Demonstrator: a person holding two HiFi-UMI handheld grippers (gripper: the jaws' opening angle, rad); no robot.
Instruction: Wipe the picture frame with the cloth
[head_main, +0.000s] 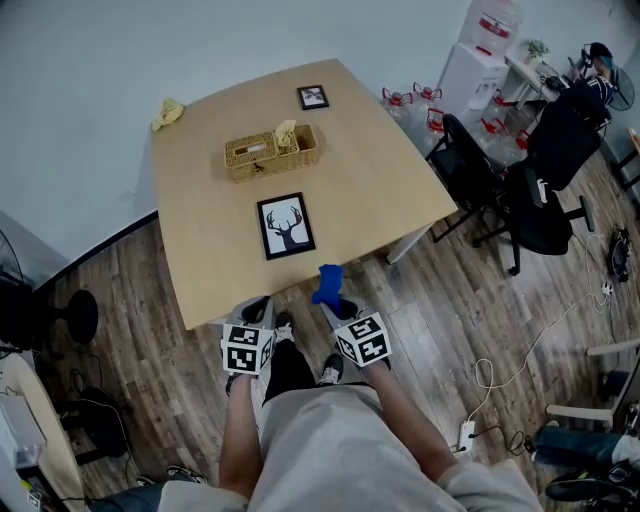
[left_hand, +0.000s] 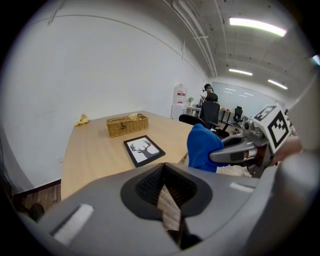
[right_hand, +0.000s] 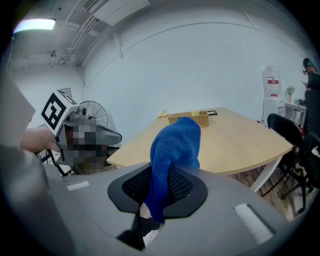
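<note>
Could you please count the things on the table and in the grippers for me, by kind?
Picture frames: 2, the deer frame and the small frame.
Baskets: 1, the wicker basket.
Cloths: 3, the blue cloth in the right gripper, a yellow cloth on the table, a yellowish cloth in the basket.
Total: 6.

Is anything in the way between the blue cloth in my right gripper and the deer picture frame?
Nothing visible. The right gripper holds the blue cloth by the table's near edge, and only bare tabletop lies between it and the deer picture frame. The wicker basket sits beyond the frame.
</note>
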